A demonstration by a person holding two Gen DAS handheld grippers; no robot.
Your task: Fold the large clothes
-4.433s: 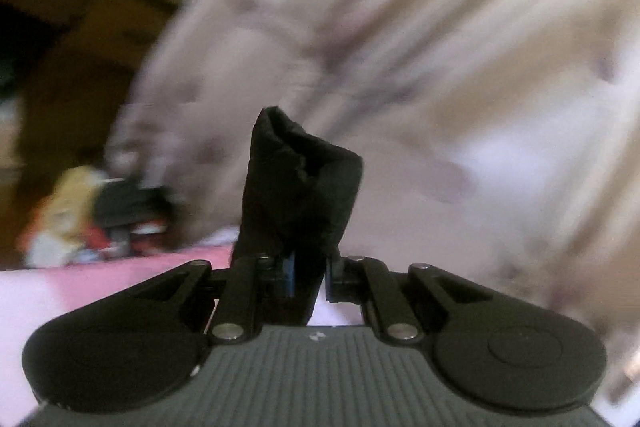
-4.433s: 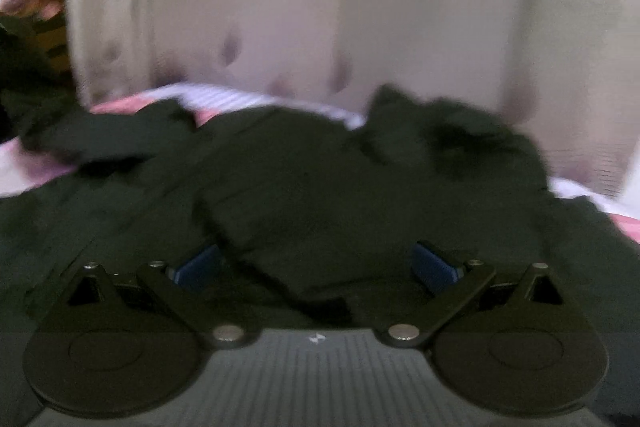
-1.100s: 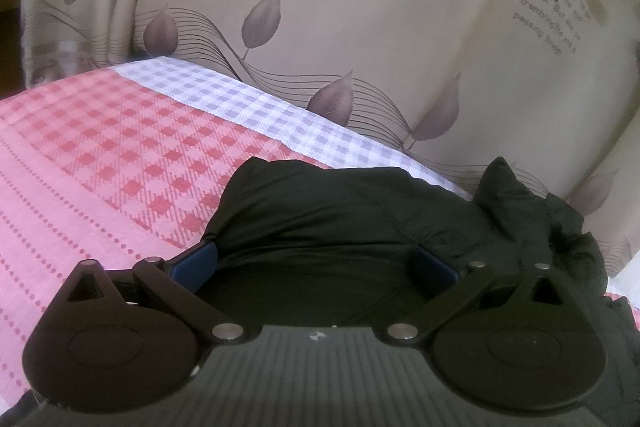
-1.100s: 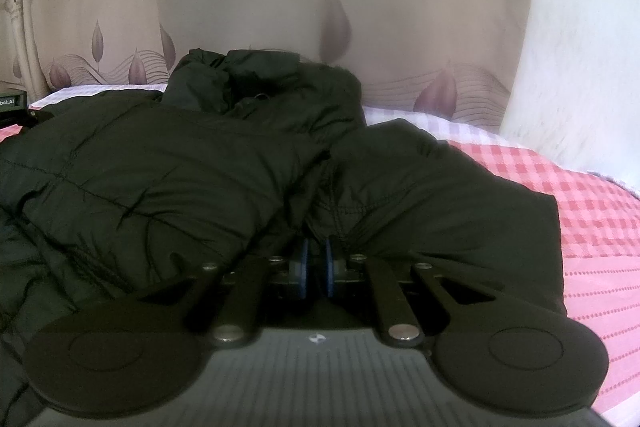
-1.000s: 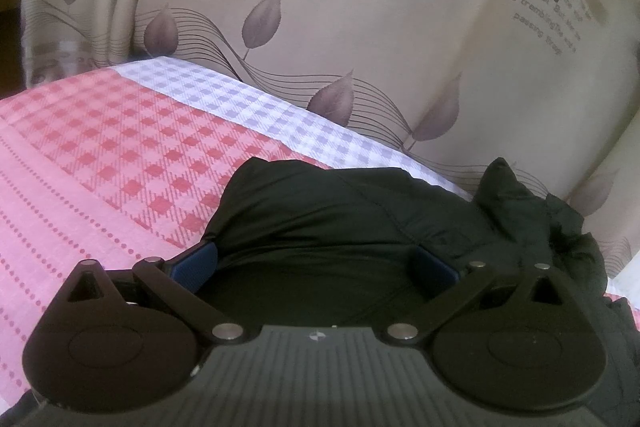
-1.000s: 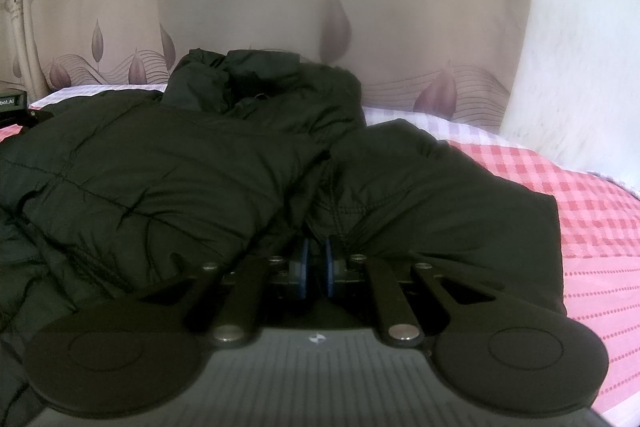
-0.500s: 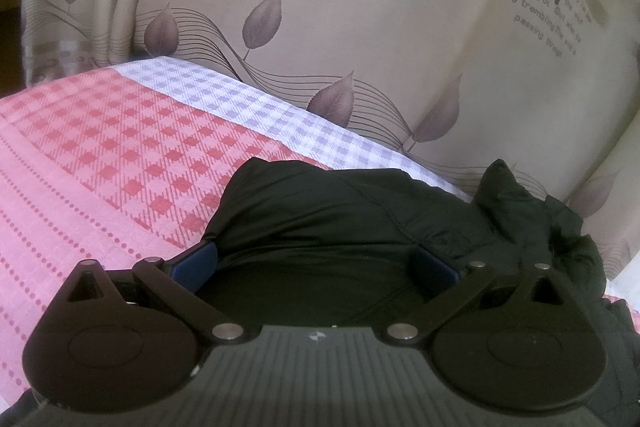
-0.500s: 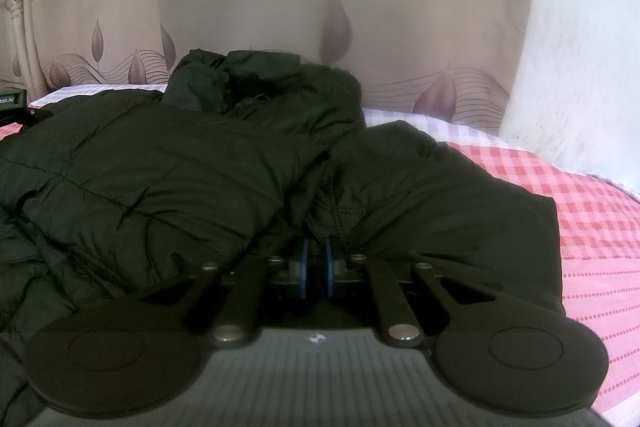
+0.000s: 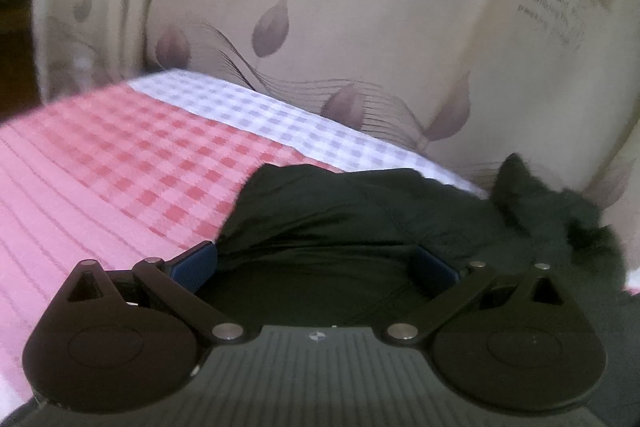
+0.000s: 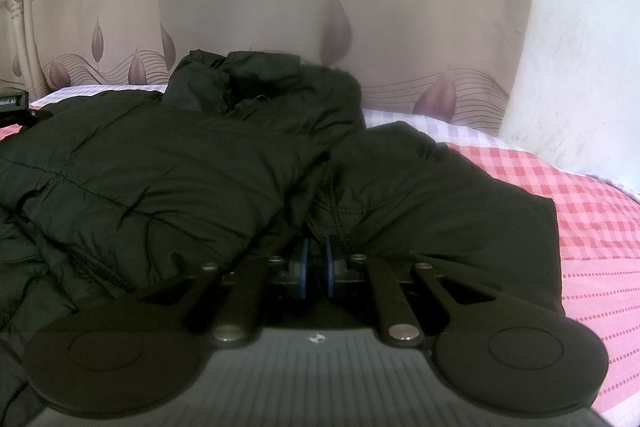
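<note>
A black puffer jacket (image 10: 160,179) lies spread on the bed, its hood bunched against the curtain at the far side. My right gripper (image 10: 316,263) is shut, and its blue pads pinch a fold of the jacket where a sleeve meets the body. In the left wrist view the jacket (image 9: 340,219) ends in a rounded edge on the sheet. My left gripper (image 9: 316,265) stands open over that edge, with fabric lying between its blue pads (image 9: 196,263) and untouched by them.
The bed has a pink and white checked sheet (image 9: 100,179) that reaches left of the jacket and also right of it (image 10: 592,211). A beige leaf-print curtain (image 9: 360,7) hangs behind the bed. A white wall (image 10: 580,47) stands at the right. A small dark labelled device (image 10: 12,103) sits at the left edge.
Seconds ago the left gripper was shut on black fabric and the right stood open; now the left is open and the right is shut. Since a second ago only the left view shifted slightly and blurred.
</note>
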